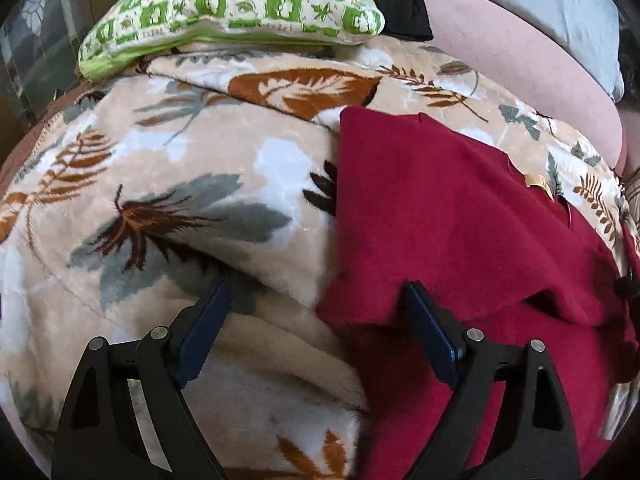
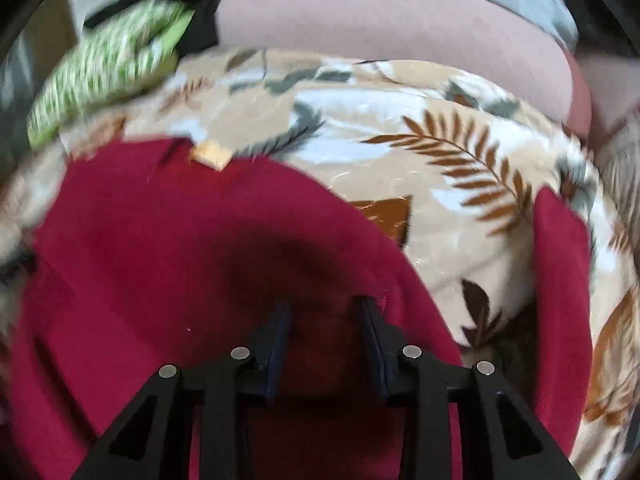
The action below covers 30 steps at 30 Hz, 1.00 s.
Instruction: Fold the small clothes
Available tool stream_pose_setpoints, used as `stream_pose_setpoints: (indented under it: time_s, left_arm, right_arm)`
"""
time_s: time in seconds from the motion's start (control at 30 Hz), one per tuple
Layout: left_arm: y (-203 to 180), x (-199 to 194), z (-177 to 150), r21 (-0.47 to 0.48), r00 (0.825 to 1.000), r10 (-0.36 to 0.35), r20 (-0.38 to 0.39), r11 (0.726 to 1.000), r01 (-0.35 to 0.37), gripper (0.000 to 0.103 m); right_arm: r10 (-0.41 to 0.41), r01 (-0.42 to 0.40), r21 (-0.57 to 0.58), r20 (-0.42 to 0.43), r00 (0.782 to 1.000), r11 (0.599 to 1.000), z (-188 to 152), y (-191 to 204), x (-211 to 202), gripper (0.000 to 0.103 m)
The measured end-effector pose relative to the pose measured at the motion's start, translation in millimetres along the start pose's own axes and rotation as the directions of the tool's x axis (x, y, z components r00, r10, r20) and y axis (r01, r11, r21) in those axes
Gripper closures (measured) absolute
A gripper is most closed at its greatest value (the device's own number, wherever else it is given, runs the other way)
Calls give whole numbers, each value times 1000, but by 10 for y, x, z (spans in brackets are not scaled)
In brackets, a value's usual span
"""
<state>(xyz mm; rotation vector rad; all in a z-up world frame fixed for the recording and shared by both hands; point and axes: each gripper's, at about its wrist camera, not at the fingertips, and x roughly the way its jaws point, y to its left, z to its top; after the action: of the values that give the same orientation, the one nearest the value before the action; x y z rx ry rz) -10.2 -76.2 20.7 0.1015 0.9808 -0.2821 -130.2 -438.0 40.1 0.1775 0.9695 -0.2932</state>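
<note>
Both grippers are angled steeply downward over a bed. The left gripper is held with its jaws spread wide and nothing clasped; one blue pad is seen over the near edge of the red garment, the other over the leaf-patterned blanket. The right gripper is shown directly above the red garment, its jaws partly apart with no cloth pinched between them; this view is blurred. The garment is laid flat on the blanket, folded over itself at the near end, with its long axis run from the near edge away toward a pale label at its far edge. A green-checked pillow is seen beyond, well apart. No containers are visible.
</note>
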Motion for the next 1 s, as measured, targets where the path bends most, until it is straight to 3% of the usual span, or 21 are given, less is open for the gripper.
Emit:
stream_pose_setpoints:
  time_s: [0.07,0.2,0.33,0.5,0.57,0.6,0.67,0.73,0.83,0.9,1.0]
  left_arm:
    - [-4,-59,7,8,1000,3,15,1000,-4,15]
    - [30,-149,15,-10,999,-10,34,1000,11,15]
    - [56,-195,24,-22,999,-6,53,1000,7,15]
    - [111,-203,49,-46,998,-7,62,999,10,15]
    - [117,-194,54,-43,998,-2,61,999,5,15]
    - [117,-188,57,-41,998,3,61,999,0,15]
    - [128,-183,62,-45,998,3,60,999,0,15]
    - [143,-183,62,-56,998,-11,57,998,14,15]
    - [142,-217,55,-55,998,-15,62,998,18,15]
    - [126,-233,56,-52,998,-16,67,998,19,15]
    - [121,-243,45,-56,998,-14,67,998,18,15]
  right_arm:
    - [10,-11,16,84,996,1000,5,-177,-363,67]
    - [-134,119,112,139,981,987,-41,-653,-751,44]
    - [-188,170,186,85,978,968,39,-945,-728,38]
    - [-207,204,199,-6,978,958,186,-914,-315,36]
    - [-305,312,156,-66,950,937,192,-921,-69,36]
    - [-350,359,151,-87,933,921,177,-971,2,39]
    - [-299,311,200,-91,950,929,108,-1152,-31,89]
    - [-275,271,286,-28,961,919,-17,-1369,-354,91]
    - [-287,249,394,40,957,885,-290,-1707,-890,91]
    - [-317,280,437,11,948,855,-515,-1905,-1111,91]
    - [-400,398,449,-96,912,800,-877,-2116,-1283,91]
